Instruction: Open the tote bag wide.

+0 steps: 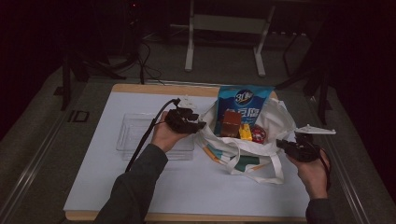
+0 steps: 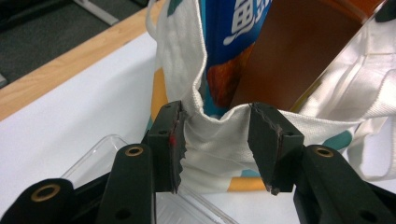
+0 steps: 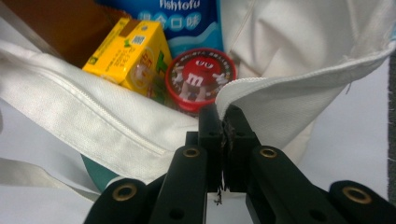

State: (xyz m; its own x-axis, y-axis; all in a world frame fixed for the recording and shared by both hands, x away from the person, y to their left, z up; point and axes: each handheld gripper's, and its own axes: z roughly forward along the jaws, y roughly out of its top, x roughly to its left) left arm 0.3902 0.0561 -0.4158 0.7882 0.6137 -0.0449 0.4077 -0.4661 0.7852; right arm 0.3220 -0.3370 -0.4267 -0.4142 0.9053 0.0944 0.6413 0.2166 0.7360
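The white tote bag [image 1: 261, 140] lies right of centre on the table [image 1: 140, 186]. The right claw [image 3: 223, 122] is clamped on the bag's rim [image 3: 280, 88] — its jaws pressed together on the cloth. The left claw [image 2: 215, 135] stands half-wide, a fold of rim between its pads [image 2: 261, 135] — not yet pinched.

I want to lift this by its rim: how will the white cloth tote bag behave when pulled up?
Probably floppy: the white cloth tote bag folds and sags where the right gripper pinches its rim. Its cloth bunches between the left gripper jaws. The load may shift: the yellow carton and red candy tub lie loose inside.
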